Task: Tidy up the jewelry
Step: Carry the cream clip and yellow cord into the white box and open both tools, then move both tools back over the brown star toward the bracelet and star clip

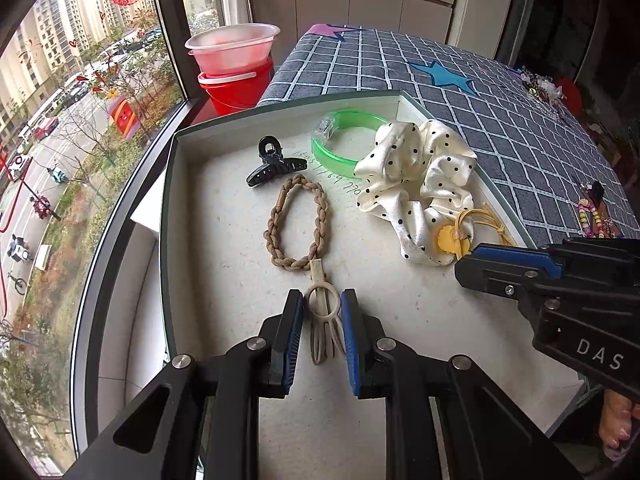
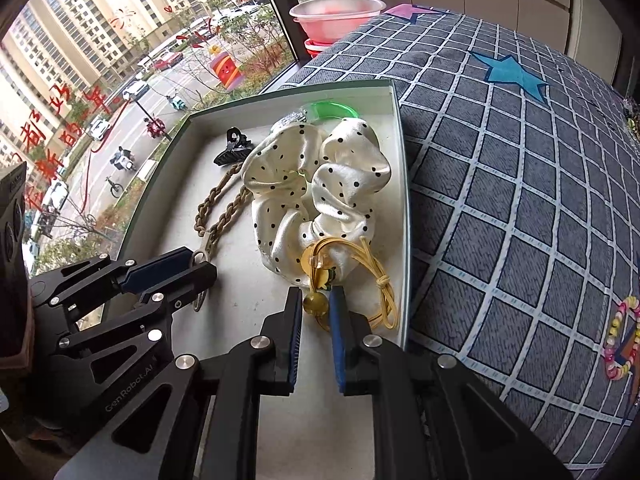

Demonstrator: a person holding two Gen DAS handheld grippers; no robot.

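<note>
A shallow white-lined tray (image 1: 280, 108) holds the hair pieces. A brown braided hair tie (image 1: 296, 224) lies in its middle. My left gripper (image 1: 322, 296) is shut on the tie's beige ring charm (image 1: 322, 300), one pad on each side. A yellow elastic tie with a bead (image 2: 314, 304) lies against a white polka-dot scrunchie (image 2: 316, 184). My right gripper (image 2: 317, 294) is shut on that bead. A black claw clip (image 1: 272, 162) and a green bangle (image 1: 340, 140) rest at the tray's far end. Each gripper also shows in the other's view: the right gripper (image 1: 466, 258) and the left gripper (image 2: 200, 260).
The tray sits on a grey checked cloth (image 1: 480, 92) with star patches. A coloured bead bracelet (image 2: 620, 336) lies on the cloth to the right, and more trinkets (image 1: 540, 88) lie at its far edge. A red bucket with plastic bowls (image 1: 236, 76) stands by the window.
</note>
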